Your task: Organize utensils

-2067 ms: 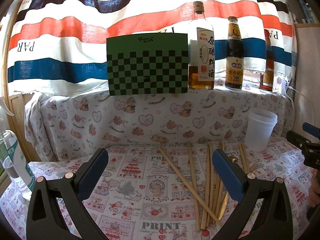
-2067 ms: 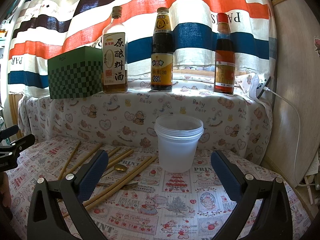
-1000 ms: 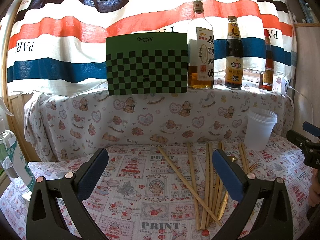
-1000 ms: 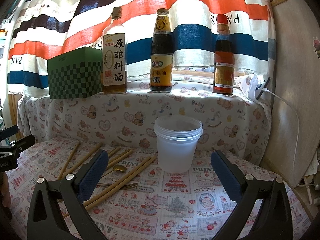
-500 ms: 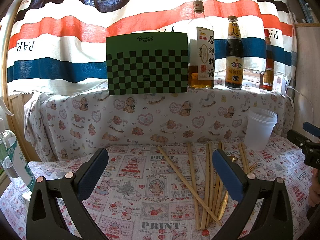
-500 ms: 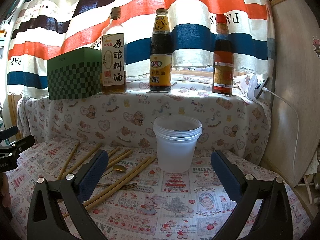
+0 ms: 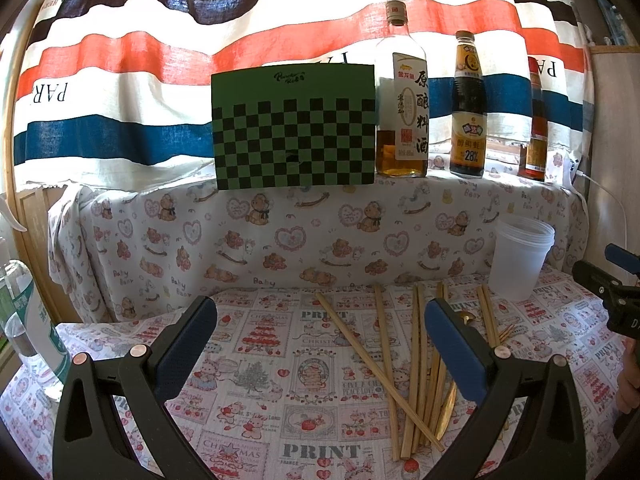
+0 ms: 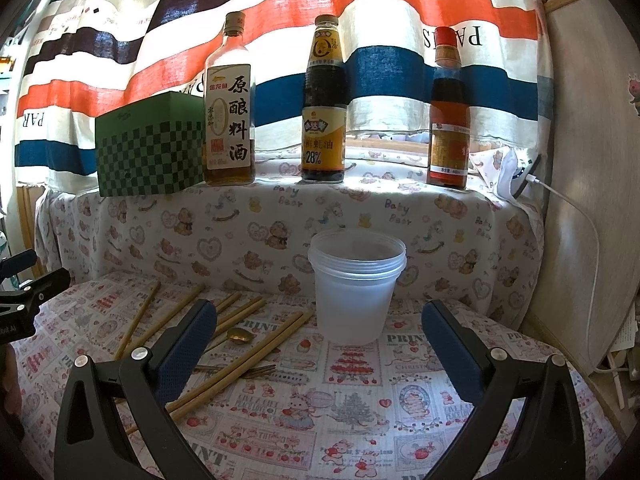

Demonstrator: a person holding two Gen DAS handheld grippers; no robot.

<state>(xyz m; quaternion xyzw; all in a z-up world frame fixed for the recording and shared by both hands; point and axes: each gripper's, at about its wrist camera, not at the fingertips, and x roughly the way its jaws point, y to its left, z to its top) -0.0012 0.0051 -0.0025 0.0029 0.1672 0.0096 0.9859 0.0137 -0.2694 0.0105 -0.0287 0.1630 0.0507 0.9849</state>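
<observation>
Utensils first: the long wooden chopsticks (image 7: 416, 364) are all loose in a scattered bunch on the printed Christmas-pattern tablecloth (image 7: 280, 380), a couple crossing each other, with a small gold metal spoon (image 8: 239, 335) and a gold fork (image 8: 256, 371) mixed in among them. The translucent white plastic tub (image 8: 356, 284) stands upright just beside the pile, and as far as we can see through its walls there's nothing in it yet. So honestly we'd say nothing is sorted so far and pretty much the whole job is left, presumably getting everything into that tub.

Our left gripper (image 7: 320, 344) hangs above the cloth with its blue-padded fingers spread wide, holding nothing. Our right gripper (image 8: 320, 340) is the same deal, wide apart and empty, pointed at the tub. Neither one is touching a utensil.
</observation>
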